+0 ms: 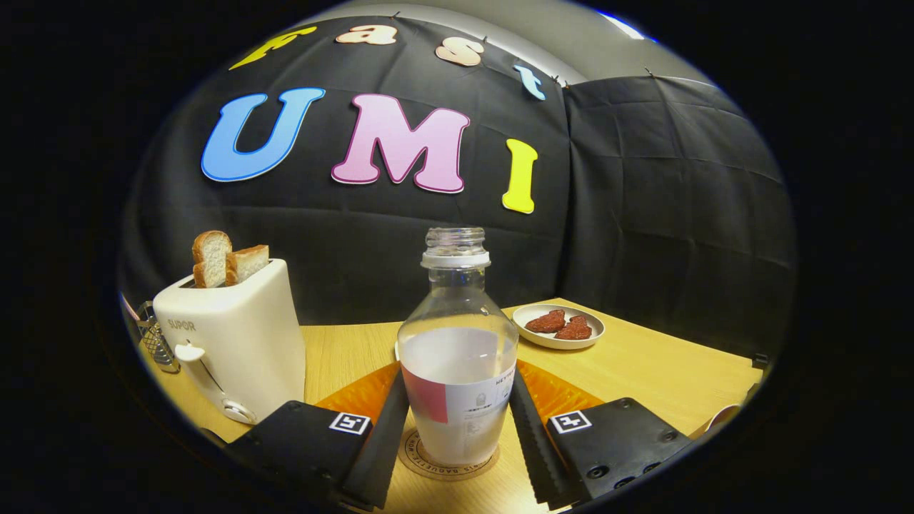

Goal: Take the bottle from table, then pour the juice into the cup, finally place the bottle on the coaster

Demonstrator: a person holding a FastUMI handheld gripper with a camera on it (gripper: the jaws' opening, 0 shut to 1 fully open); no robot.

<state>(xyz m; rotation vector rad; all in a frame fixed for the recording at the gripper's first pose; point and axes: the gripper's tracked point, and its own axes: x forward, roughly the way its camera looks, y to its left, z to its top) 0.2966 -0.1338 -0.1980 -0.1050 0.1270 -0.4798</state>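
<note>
The coaster (pixel 448 457) was largely hidden under the bottle (pixel 457 357), which stood upright on it, open neck up. The tongs (pixel 457 421) were seen closed on the bottle's lower body. One toaster (pixel 232 343) with two bread slices (pixel 227 263) and one plate (pixel 558 327) stood on the bench (pixel 643 371). A cup's rim (pixel 721 417) was barely visible, cut off.

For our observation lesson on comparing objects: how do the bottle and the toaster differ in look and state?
The bottle is clear, so the whitish liquid inside shows; the toaster is opaque cream. The bottle's mouth is uncapped with nothing in it; the toaster's slots hold two bread slices. The bottle stands on a round coaster between the gripper's fingers; the toaster stands off beside one finger. Both stand upright on the wooden table.
</note>
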